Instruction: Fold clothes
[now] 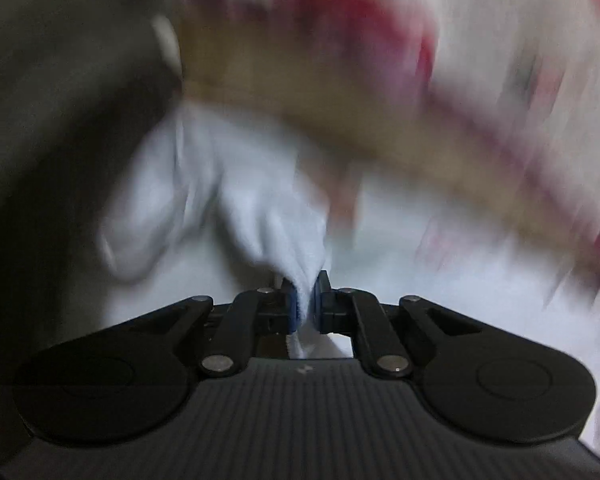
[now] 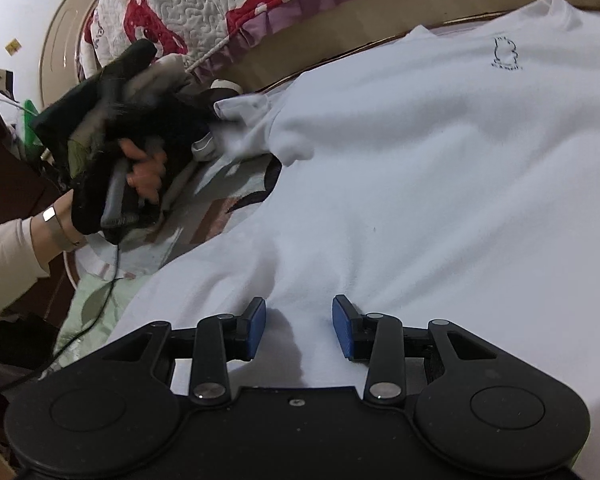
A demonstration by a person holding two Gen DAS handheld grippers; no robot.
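A white sweatshirt [image 2: 420,168] with a small black printed figure [image 2: 506,53] lies spread on the bed. My right gripper [image 2: 300,327] is open, its blue pads [image 2: 256,330] down at the garment's near edge with a fabric ridge between them. The left wrist view is heavily blurred. In it my left gripper [image 1: 305,298] is shut on a bunch of white sleeve fabric [image 1: 228,184]. From the right wrist view, a person's hand [image 2: 144,172] holds the left tool at the far left, with the white sleeve [image 2: 244,120] stretched towards it.
A quilted cover with red patches [image 2: 204,12] is heaped at the head of the bed, beside a brown curved headboard [image 2: 340,28]. A patterned green sheet [image 2: 100,300] and a thin black cable [image 2: 104,308] lie to the left. Dark furniture [image 2: 4,176] stands at the far left.
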